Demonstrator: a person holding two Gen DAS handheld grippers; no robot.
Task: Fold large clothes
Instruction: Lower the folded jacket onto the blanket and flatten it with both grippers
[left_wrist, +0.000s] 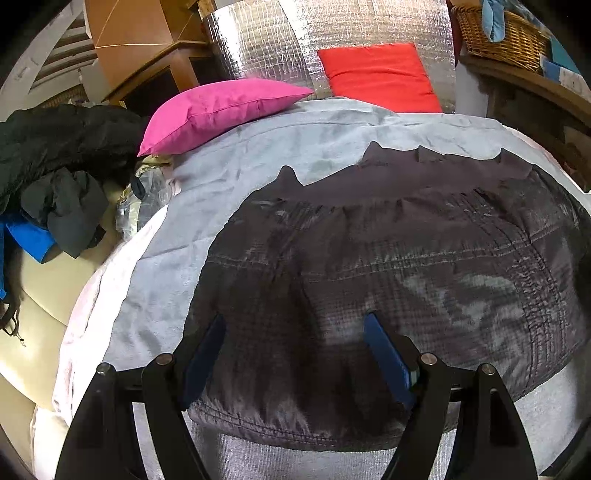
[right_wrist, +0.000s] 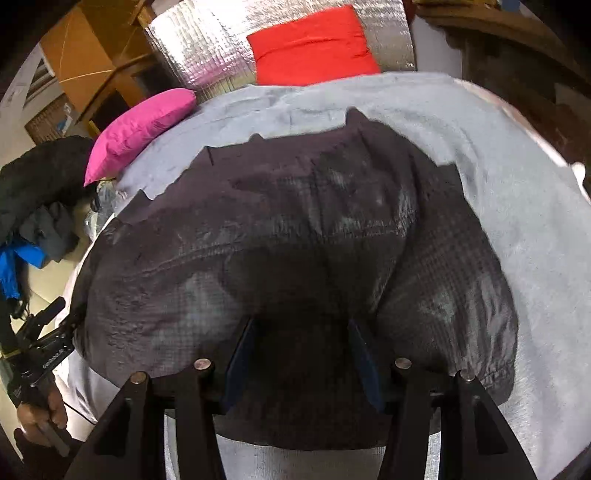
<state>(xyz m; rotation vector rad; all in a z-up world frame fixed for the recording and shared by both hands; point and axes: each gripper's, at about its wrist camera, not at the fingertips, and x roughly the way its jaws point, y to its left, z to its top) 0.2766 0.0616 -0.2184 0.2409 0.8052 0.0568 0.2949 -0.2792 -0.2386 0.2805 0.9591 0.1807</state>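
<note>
A large dark grey quilted garment (left_wrist: 388, 266) lies spread flat on a light grey blanket (left_wrist: 229, 177) over a bed. My left gripper (left_wrist: 295, 350) hovers over the garment's near left part, its blue pads wide apart, and nothing is pinched between them. In the right wrist view the same garment (right_wrist: 295, 229) fills the middle. My right gripper (right_wrist: 301, 354) stands open just above its near hem, with flat fabric in shadow under the gap. A person's hand (right_wrist: 48, 410) holds the left gripper's body (right_wrist: 44, 354) at the lower left.
A pink pillow (left_wrist: 221, 110) rests at the blanket's far left corner and a red cushion (left_wrist: 380, 77) lies beyond on silver foil matting. Dark clothes (left_wrist: 55, 166) are heaped on the left. A wicker basket (left_wrist: 502, 37) sits on wooden furniture at the right.
</note>
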